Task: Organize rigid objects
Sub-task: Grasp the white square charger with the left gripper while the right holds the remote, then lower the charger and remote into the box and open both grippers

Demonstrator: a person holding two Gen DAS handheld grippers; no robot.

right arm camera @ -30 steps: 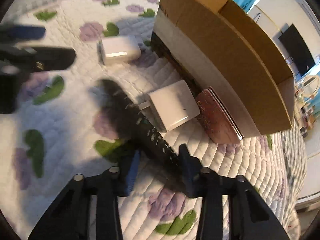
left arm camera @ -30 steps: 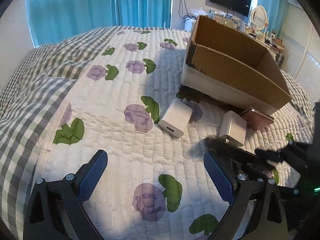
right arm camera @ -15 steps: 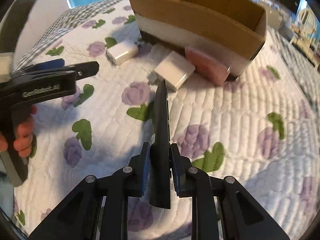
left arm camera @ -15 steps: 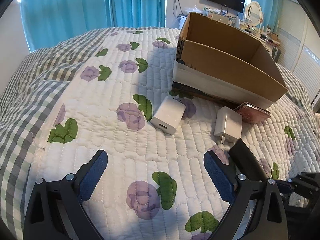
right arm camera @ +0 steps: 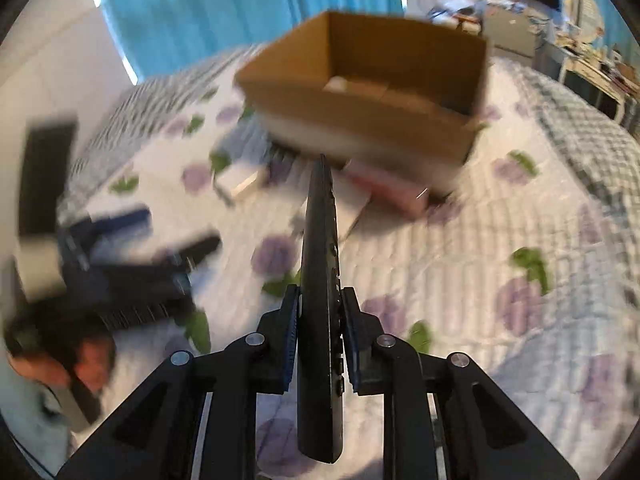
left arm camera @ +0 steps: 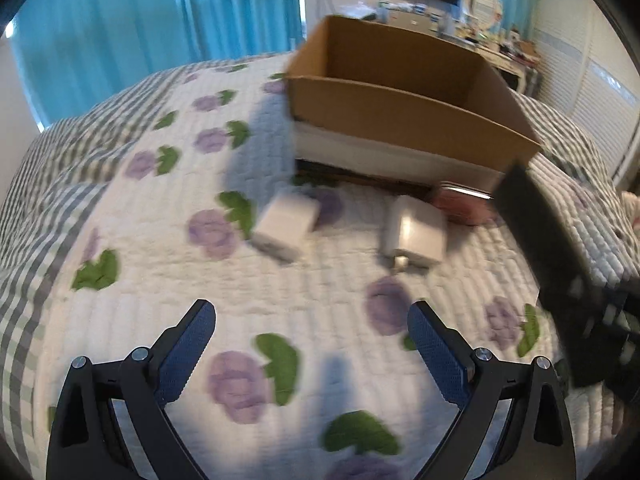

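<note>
My right gripper point(right arm camera: 319, 312) is shut on a black remote control point(right arm camera: 320, 264), held edge-up above the quilt and pointing at the open cardboard box point(right arm camera: 372, 108). The remote also shows at the right of the left wrist view point(left arm camera: 548, 248). My left gripper point(left arm camera: 312, 340) is open and empty above the quilt. Two white chargers point(left arm camera: 286, 224) point(left arm camera: 416, 234) and a pink flat case point(left arm camera: 460, 204) lie on the quilt in front of the box point(left arm camera: 400, 116). Pale things lie inside the box.
The bed is covered with a flowered white quilt point(left arm camera: 280, 300) with a grey checked border point(left arm camera: 36, 216). Blue curtains point(left arm camera: 160, 20) hang behind. A TV and a cluttered dresser point(left arm camera: 480, 36) stand at the back right.
My right gripper has lifted the remote off the quilt, turned it edge-up and raised it toward the box. My left gripper has moved closer to the chargers.
</note>
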